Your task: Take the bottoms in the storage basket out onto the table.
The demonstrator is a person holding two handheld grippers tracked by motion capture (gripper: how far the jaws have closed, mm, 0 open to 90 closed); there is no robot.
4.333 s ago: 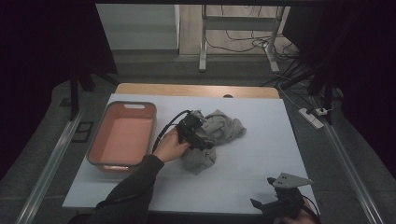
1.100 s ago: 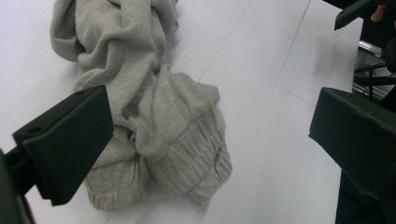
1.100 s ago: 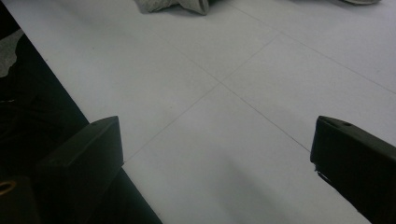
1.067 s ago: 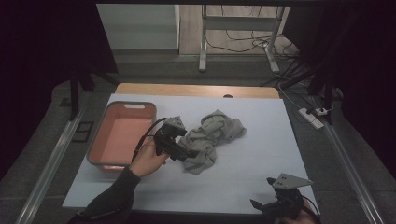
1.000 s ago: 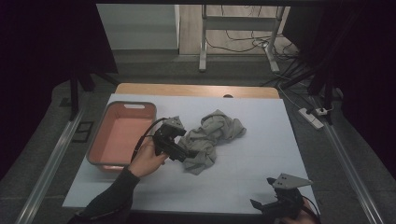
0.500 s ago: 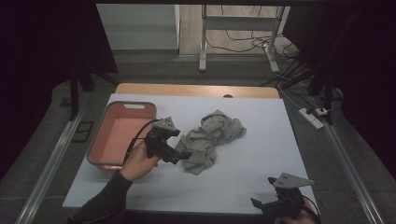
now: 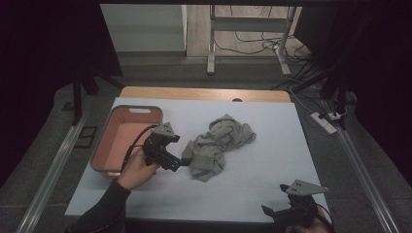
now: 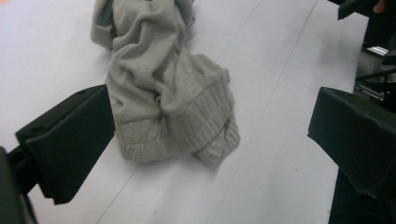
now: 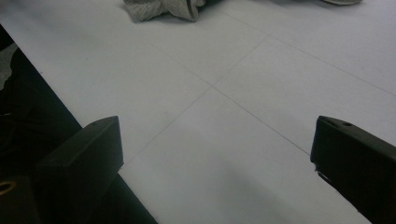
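Grey sweater (image 7: 218, 145) lies crumpled at the middle of the white counter (image 7: 272, 121), right of the pink tub (image 7: 124, 141). Left gripper (image 7: 182, 162) sits just beside its near hem, jaws spread wide and grasping nothing. Right gripper (image 7: 277, 213) hovers at the counter's near right edge, released too, well apart.

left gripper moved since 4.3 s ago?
Yes. In the high view the left gripper has pulled back off the grey cloth, toward the pink tray; its jaws are open.
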